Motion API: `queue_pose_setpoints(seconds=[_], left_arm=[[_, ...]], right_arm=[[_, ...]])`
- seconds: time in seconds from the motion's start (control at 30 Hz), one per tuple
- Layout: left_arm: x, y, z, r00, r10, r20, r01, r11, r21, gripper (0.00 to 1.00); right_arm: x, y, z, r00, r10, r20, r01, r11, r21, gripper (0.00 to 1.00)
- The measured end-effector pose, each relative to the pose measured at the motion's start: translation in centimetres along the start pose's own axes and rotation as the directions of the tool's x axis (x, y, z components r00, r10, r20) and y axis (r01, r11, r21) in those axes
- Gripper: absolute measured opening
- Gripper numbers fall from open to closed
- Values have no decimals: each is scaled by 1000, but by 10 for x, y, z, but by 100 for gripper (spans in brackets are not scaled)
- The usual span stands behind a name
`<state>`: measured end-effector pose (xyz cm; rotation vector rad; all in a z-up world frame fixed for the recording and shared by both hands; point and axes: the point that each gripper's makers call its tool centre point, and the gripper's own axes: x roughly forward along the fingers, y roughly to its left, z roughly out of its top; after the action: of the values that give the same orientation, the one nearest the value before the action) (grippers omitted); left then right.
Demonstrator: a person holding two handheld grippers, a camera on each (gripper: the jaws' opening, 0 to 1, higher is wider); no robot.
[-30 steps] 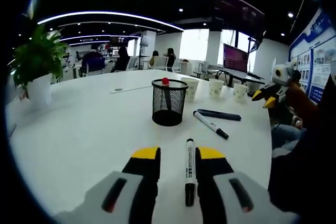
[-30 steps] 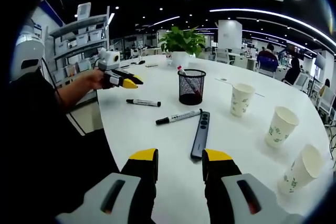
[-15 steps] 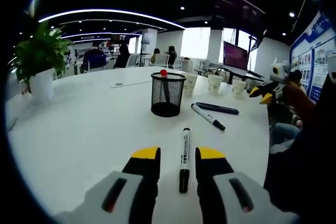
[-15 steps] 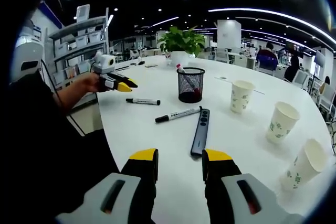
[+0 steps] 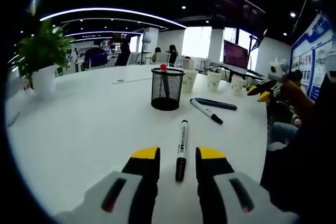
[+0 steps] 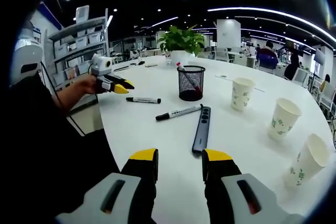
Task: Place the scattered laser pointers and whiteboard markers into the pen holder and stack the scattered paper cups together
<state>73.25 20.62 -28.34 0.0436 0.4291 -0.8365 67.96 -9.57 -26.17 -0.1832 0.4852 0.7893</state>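
Note:
A black whiteboard marker lies on the white table, its near end between the open jaws of my left gripper. Beyond it stands the black mesh pen holder with a red-capped marker inside. Another marker and a dark laser pointer lie to its right. My right gripper is open, and the laser pointer lies just ahead of it, beside a marker. Three paper cups stand apart at the right. The left gripper hovers near the third marker.
A potted plant stands behind the pen holder. The table's curved edge runs close to a person's dark sleeve. Shelves stand at the far left. The right gripper shows past the table's right edge.
The left gripper has drawn back a little, so the marker lies further ahead between its jaws. The right gripper has hardly moved. Both stay open.

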Motion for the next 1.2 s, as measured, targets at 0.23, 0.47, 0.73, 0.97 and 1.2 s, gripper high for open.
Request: queue_pose_setpoints(seconds=[0.23, 0.47, 0.73, 0.97, 1.2], left_arm=[[-3, 0, -7, 1000, 4, -7, -4, 1000, 16, 31], [-3, -4, -13, 1000, -1, -28, 3, 999, 53, 32], [-3, -4, -19, 999, -1, -38, 4, 998, 69, 32], [0, -6, -23, 999, -3, -51, 8, 996, 88, 32], [4, -7, -23, 999, -3, -47, 7, 996, 90, 32]], right_arm=[[-1, -1, 0, 1000, -6, -2, 6, 1000, 1, 36], [0, 0, -1, 1000, -7, -3, 7, 1000, 3, 36], [0, 0, -6, 1000, -10, -8, 10, 1000, 14, 36], [-1, 1, -9, 1000, -12, -8, 12, 1000, 20, 36], [-1, 2, -10, 1000, -13, -6, 13, 1000, 23, 36]])
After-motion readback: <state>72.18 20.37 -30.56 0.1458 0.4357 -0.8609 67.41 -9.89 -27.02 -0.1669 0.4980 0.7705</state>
